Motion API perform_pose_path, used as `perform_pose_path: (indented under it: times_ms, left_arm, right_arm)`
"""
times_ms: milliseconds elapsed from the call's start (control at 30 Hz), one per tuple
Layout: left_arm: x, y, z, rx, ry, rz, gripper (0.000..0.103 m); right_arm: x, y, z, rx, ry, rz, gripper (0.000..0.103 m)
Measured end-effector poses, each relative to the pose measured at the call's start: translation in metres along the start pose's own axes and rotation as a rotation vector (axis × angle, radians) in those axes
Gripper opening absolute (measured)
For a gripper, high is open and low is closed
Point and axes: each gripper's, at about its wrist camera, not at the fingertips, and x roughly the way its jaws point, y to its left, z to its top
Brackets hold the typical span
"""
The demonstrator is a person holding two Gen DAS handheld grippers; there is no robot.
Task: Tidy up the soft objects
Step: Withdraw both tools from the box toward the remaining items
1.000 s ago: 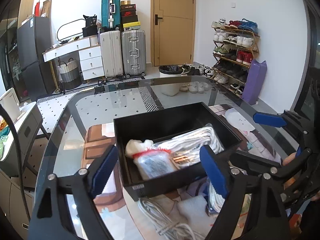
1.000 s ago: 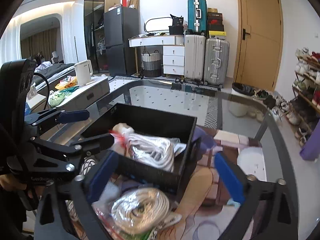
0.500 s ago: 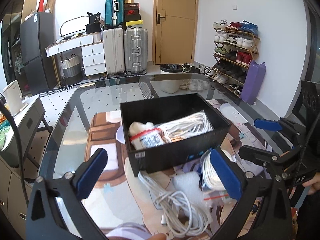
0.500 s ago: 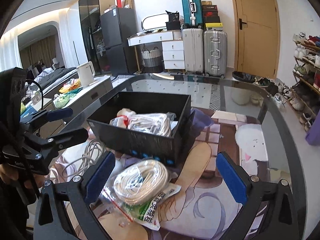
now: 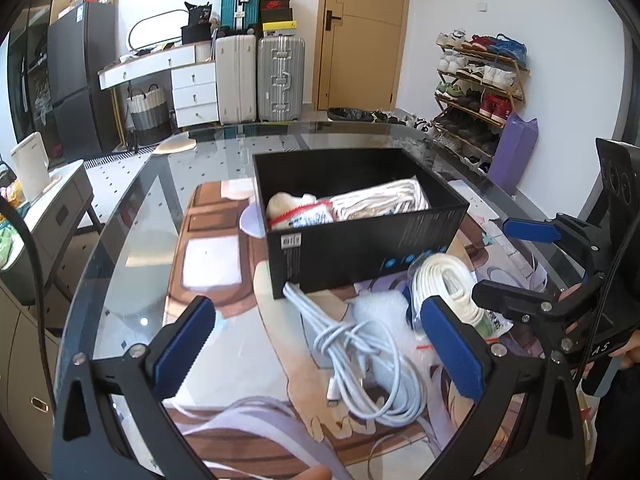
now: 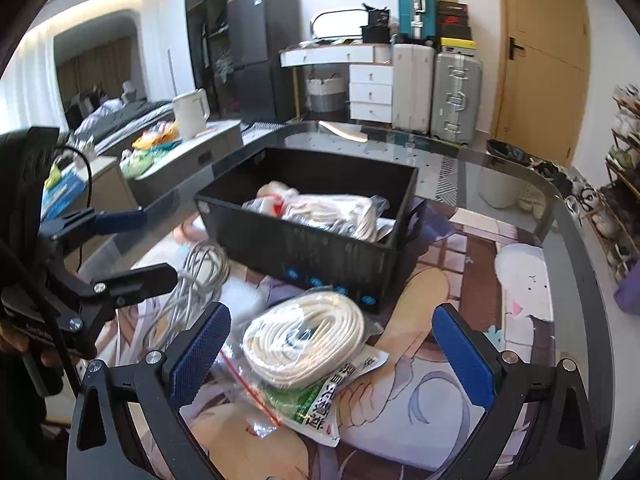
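A black box (image 5: 368, 248) (image 6: 304, 248) stands on the glass table and holds bagged white rope (image 5: 380, 200) (image 6: 340, 210). In front of it lie a loose white cable bundle (image 5: 360, 352) (image 6: 192, 280), a white foam wrap (image 5: 376, 308) and a bagged coil of white rope (image 6: 304, 336) (image 5: 444, 284). My left gripper (image 5: 320, 344) is open and empty, over the cable bundle. My right gripper (image 6: 328, 352) is open and empty, with the bagged coil between its fingers' line. Each gripper shows in the other's view.
A printed mat (image 6: 480, 280) covers the glass table (image 5: 132, 220) under the box. A low cabinet with a white kettle (image 6: 191, 112) stands to the left. Suitcases (image 5: 280, 76), a door and a shoe rack (image 5: 476, 80) stand beyond the table.
Both grippers have pulled back and up from the box toward the table's near side. The cable bundle and bagged coil now lie in full view in front of them.
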Motion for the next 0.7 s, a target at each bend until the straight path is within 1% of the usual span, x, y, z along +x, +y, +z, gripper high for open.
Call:
perform_pose_path:
  times_ms: [133, 300, 700]
  left_arm:
    - [0.004, 0.003, -0.006, -0.016, 0.027, 0.009, 0.103]
    - [0.008, 0.010, -0.008, -0.054, 0.043, -0.005, 0.103]
    - [0.019, 0.004, -0.012, -0.040, 0.085, -0.016, 0.103]
  right_arm:
    - [0.007, 0.004, -0.004, -0.011, 0.030, 0.013, 0.102]
    - [0.014, 0.007, -0.007, -0.020, 0.058, 0.026, 0.102]
    - [0.028, 0.014, -0.014, -0.049, 0.113, 0.051, 0.102]
